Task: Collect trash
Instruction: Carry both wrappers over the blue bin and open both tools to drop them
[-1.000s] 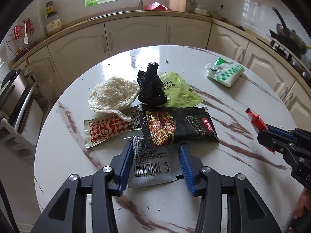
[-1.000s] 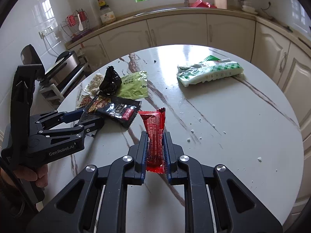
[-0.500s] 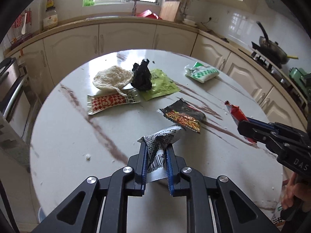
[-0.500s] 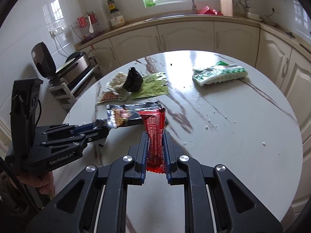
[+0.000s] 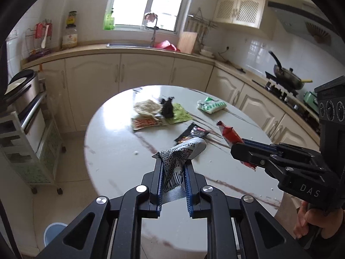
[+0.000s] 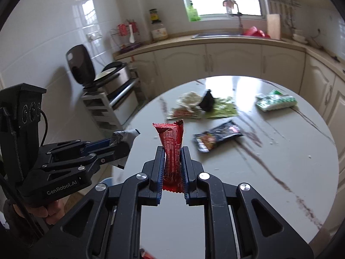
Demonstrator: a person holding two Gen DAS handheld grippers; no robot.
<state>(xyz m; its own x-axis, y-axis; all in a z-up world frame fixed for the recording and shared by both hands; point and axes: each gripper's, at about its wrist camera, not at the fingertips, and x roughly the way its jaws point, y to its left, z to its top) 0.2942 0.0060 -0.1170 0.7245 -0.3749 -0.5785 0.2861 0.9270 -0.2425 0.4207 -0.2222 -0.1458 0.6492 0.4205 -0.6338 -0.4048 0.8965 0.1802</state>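
My left gripper (image 5: 173, 168) is shut on a crumpled silver wrapper (image 5: 180, 154) with a barcode, held above the near edge of the round marble table (image 5: 112, 151). My right gripper (image 6: 172, 158) is shut on an upright red wrapper (image 6: 171, 142); the red wrapper (image 5: 229, 135) also shows at the right of the left wrist view. Still on the table lie a black snack packet (image 6: 217, 137), a green wrapper (image 6: 222, 109), a black crumpled bag (image 6: 207, 101), a red-and-white packet (image 5: 146, 122), a pale wad (image 5: 147, 108) and a green-and-white pack (image 6: 275, 102).
Cream cabinets and a counter with a sink (image 5: 129, 45) run behind the table. A rack with an appliance (image 6: 107, 82) stands at the left. A stove with a pan (image 5: 286, 79) is at the right. A blue round object (image 5: 54, 234) sits on the floor below left.
The left gripper closed on the silver wrapper and lifted it off the table. Both grippers pulled back and up, so the table looks farther away. The black snack packet shifted.
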